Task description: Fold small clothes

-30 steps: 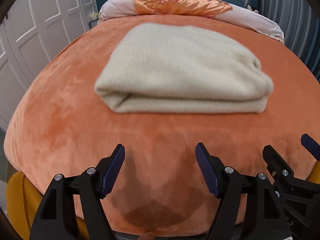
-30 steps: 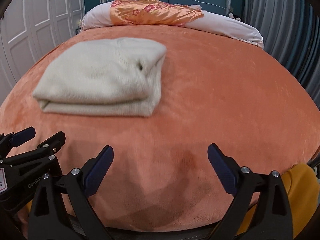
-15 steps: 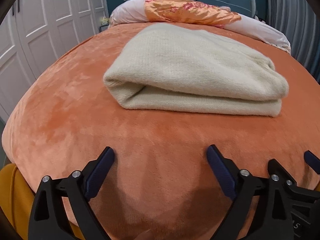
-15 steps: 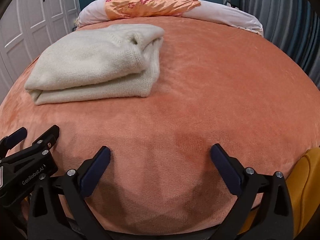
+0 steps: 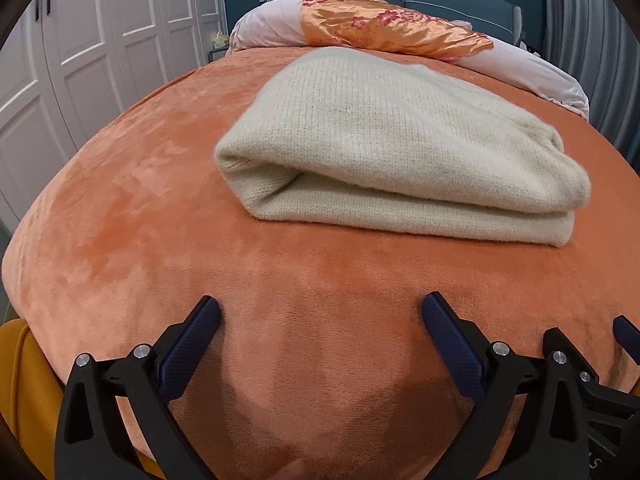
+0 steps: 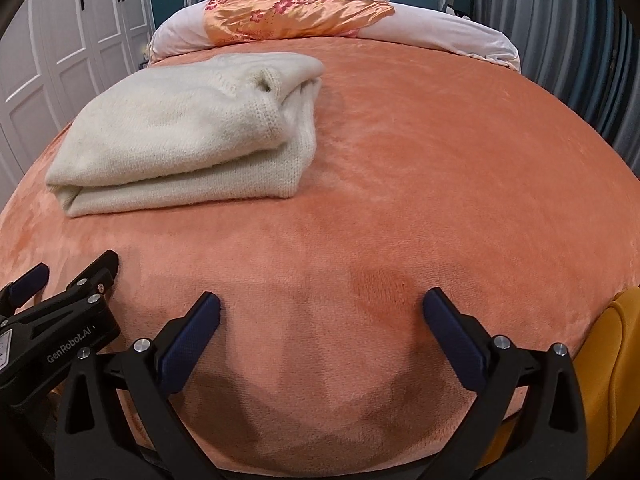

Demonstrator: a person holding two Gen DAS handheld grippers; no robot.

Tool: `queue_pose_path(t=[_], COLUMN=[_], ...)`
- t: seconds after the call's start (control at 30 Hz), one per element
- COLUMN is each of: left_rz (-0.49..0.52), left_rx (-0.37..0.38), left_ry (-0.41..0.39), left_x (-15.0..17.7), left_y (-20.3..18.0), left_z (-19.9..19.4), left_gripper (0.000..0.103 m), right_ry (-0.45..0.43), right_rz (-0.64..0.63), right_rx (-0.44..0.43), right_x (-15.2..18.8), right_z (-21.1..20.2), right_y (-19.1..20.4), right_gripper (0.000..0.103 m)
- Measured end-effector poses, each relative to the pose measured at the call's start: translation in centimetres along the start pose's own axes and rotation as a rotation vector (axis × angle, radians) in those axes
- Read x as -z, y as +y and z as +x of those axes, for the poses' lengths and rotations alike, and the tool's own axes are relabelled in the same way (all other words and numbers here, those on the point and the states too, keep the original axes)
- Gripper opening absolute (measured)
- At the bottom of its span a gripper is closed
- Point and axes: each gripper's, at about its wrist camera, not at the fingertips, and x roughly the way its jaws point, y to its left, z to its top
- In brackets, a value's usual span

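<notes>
A cream knitted sweater (image 5: 392, 140) lies folded into a thick rectangle on the orange plush blanket (image 5: 140, 200). In the right wrist view the sweater (image 6: 188, 128) sits up and to the left, its folded collar edge facing right. My left gripper (image 5: 320, 304) hovers over bare blanket just short of the sweater's near edge; its jaws are opening and nothing is between them. My right gripper (image 6: 322, 298) stands open over bare blanket (image 6: 440, 160), to the right of the sweater, with nothing between its fingers. The two grippers are side by side, each showing at the edge of the other's view.
A pale pillow roll with an orange flowered satin cover (image 5: 380, 24) lies at the head of the bed. White wardrobe doors (image 5: 80, 40) stand on the left and a grey curtain (image 6: 560, 20) on the right. Yellow fabric (image 6: 616, 360) shows past the near edge of the bed.
The left jaws have spread wider. The sweater looms larger and nearer in the left wrist view. The right jaws widened slightly, and its view shifted little.
</notes>
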Motion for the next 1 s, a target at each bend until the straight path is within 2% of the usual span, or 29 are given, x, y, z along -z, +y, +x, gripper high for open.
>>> queue_pose_path(t=[0.27,1.0], left_rz=[0.001,0.0], left_rx=[0.0,0.0], left_ry=[0.0,0.0], left_x=[0.02,0.05], left_y=[-0.1,-0.21], left_z=[-0.05,0.05], left_gripper=[0.098,0.098], right_ry=[0.023,-0.001], right_rz=[-0.051,-0.012], right_rx=[-0.016,-0.011], right_x=[0.12,0.41], right_z=[-0.26,-0.24], right_y=[0.67,0.92], right_gripper=[0.098,0.098])
